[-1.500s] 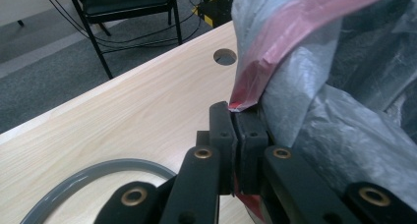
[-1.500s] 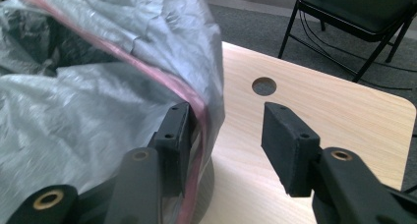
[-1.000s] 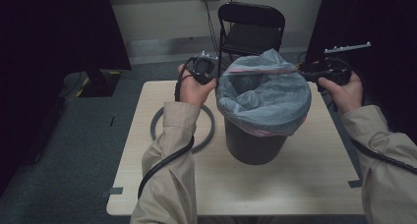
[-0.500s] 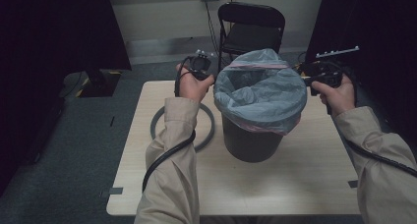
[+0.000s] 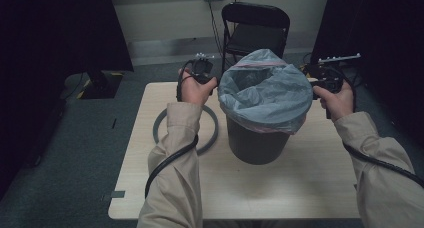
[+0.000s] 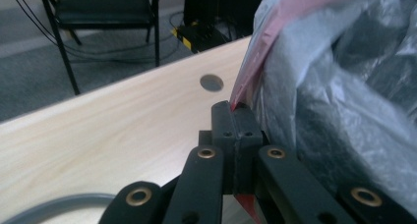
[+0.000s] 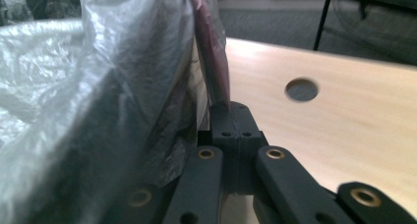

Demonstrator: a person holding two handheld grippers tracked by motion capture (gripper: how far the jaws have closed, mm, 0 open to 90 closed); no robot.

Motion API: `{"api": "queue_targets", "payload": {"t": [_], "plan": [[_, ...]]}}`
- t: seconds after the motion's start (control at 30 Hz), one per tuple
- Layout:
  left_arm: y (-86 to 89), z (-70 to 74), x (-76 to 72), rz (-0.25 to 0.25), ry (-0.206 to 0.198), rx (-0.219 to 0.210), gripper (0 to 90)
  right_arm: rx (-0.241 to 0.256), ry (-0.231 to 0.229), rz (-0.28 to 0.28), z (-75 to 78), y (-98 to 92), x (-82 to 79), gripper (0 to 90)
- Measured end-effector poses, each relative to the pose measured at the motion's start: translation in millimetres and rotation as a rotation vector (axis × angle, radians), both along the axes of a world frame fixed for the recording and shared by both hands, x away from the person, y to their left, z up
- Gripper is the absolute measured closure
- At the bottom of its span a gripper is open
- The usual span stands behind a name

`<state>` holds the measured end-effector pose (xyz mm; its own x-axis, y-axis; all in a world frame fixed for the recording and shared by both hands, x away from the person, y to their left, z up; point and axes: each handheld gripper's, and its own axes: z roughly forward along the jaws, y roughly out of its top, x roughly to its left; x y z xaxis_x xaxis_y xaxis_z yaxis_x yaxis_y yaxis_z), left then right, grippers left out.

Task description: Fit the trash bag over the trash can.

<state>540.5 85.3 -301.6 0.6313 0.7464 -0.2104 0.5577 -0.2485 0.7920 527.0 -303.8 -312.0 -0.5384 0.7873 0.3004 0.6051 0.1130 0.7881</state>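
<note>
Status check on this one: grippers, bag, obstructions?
Left gripper, right gripper: both shut on bin liner red hem. Liner draped over bin rim. Grey ring beside bin, apart.

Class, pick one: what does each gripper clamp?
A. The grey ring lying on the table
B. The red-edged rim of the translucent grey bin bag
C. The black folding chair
B: the left gripper and right gripper each pinch the red-edged rim of the translucent grey bin bag between shut jaws.

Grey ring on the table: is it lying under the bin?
No, the grey ring lies flat on the table beside the bin, at its left.
</note>
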Motion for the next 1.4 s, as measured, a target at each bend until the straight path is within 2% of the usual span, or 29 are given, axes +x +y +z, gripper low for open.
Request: {"api": "queue_targets", "payload": {"t": [0.07, 0.1, 0.13, 0.17, 0.2, 0.23, 0.3, 0.33, 0.37, 0.43, 0.47, 0.5, 0.53, 0.57, 0.63, 0.7, 0.73, 0.77, 0.8, 0.87, 0.9, 0.97, 1.03, 1.07, 1.1, 1.17, 1.2, 1.3, 1.4], "plan": [[-1.9, -0.4, -0.7, -0.015, -0.002, 0.022, 90.0, 0.034, -0.025, -0.02, 2.0, -3.4, 0.5, 90.0], [-3.4, 1.3, -2.2, -0.011, -0.028, 0.033, 90.0, 0.045, -0.005, -0.025, 0.0, -2.8, 2.4, 90.0], [-4.1, 3.4, -3.7, -0.014, -0.057, 0.02, 90.0, 0.071, 0.024, -0.038, -4.7, -2.3, 4.6, 90.0], [-3.5, 6.4, -5.1, -0.008, -0.069, 0.018, 90.0, 0.072, 0.057, -0.013, -13.1, 1.8, 7.1, 90.0], [-2.5, 9.4, -6.4, 0.0, -0.098, 0.009, 90.0, 0.08, 0.067, -0.002, -21.0, 4.8, 7.0, 90.0], [-3.2, 10.7, -7.1, 0.003, -0.107, 0.015, 90.0, 0.082, 0.069, -0.003, -26.4, 5.2, 5.8, 90.0], [-2.7, 9.7, -5.1, 0.009, -0.078, -0.014, 90.0, 0.114, 0.069, 0.007, -29.8, 1.7, 4.0, 90.0], [-2.5, 9.1, -4.0, 0.016, -0.085, -0.013, 90.0, 0.102, 0.071, 0.011, -28.3, 1.9, 2.9, 90.0], [-1.8, 8.4, -3.4, 0.026, -0.07, -0.019, 90.0, 0.075, 0.072, 0.014, -25.1, 3.5, 1.8, 90.0], [-1.9, 2.8, -0.9, 0.025, -0.049, 0.008, 90.0, 0.041, 0.053, 0.012, -16.2, 5.2, -0.6, 90.0], [-0.9, -2.2, 0.3, 0.025, -0.019, -0.015, 90.0, 0.033, 0.046, 0.009, -11.3, 4.7, -1.2, 90.0], [1.2, -6.6, 1.3, 0.024, -0.003, -0.062, 90.0, 0.022, 0.031, 0.006, -6.6, 3.9, -2.1, 90.0], [1.9, -9.8, 1.3, 0.017, 0.002, -0.088, 90.0, -0.002, 0.013, 0.003, -4.6, 3.7, -2.7, 90.0], [1.1, -11.2, 0.2, 0.02, 0.006, -0.091, 90.0, 0.003, 0.004, 0.002, -5.8, 3.4, -3.1, 90.0], [0.3, -9.1, -0.7, 0.017, -0.017, -0.074, 90.0, 0.066, 0.012, -0.003, -14.2, 0.9, -0.7, 90.0], [0.0, -3.8, -3.2, 0.008, -0.042, -0.065, 90.0, 0.12, 0.068, -0.002, -25.3, 2.2, 2.9, 90.0], [0.2, -0.6, -4.9, 0.008, -0.059, -0.069, 90.0, 0.108, 0.077, -0.013, -28.5, 4.0, 2.7, 90.0], [-0.4, 1.1, -6.0, 0.014, -0.054, -0.068, 90.0, 0.098, 0.086, -0.012, -29.9, 4.1, 2.4, 90.0], [-0.3, 1.1, -5.3, 0.019, -0.031, -0.083, 90.0, 0.104, 0.087, -0.01, -31.1, 2.9, 1.8, 90.0], [-0.1, -1.4, -2.7, 0.02, -0.012, -0.071, 90.0, 0.098, 0.087, -0.009, -28.9, 3.1, 0.5, 90.0], [-1.0, -5.2, -1.3, 0.026, 0.007, -0.059, 90.0, 0.069, 0.072, -0.007, -24.0, 4.4, -0.7, 90.0], [-1.5, -17.0, 1.7, 0.018, 0.044, -0.073, 90.0, 0.054, 0.034, -0.017, -12.3, 3.4, -3.1, 90.0], [-3.7, -28.4, 3.5, 0.013, 0.1, -0.062, 90.0, 0.047, -0.007, -0.017, -5.0, 1.6, -4.7, 90.0], [-4.1, -29.9, 3.4, 0.002, 0.09, -0.07, 90.0, 0.058, -0.005, -0.009, -6.0, 1.0, -4.7, 90.0], [-4.8, -28.7, 1.5, 0.003, 0.057, -0.056, 90.0, 0.075, 0.011, -0.007, -10.5, 0.2, -4.3, 90.0], [-4.7, -23.8, -2.6, 0.013, 0.023, -0.054, 90.0, 0.106, 0.049, 0.012, -23.0, -0.7, -3.5, 90.0], [-3.3, -20.4, -4.7, 0.022, -0.007, -0.045, 90.0, 0.087, 0.065, 0.015, -28.1, -0.9, -3.8, 90.0], [2.2, -11.0, -11.5, 0.042, -0.041, -0.047, 90.0, 0.098, 0.098, 0.034, -41.3, -5.5, -5.8, 90.0], [5.6, -14.9, -18.8, 0.027, -0.033, -0.026, 90.0, 0.057, 0.086, 0.053, -46.3, -8.0, -12.0, 90.0]]}}
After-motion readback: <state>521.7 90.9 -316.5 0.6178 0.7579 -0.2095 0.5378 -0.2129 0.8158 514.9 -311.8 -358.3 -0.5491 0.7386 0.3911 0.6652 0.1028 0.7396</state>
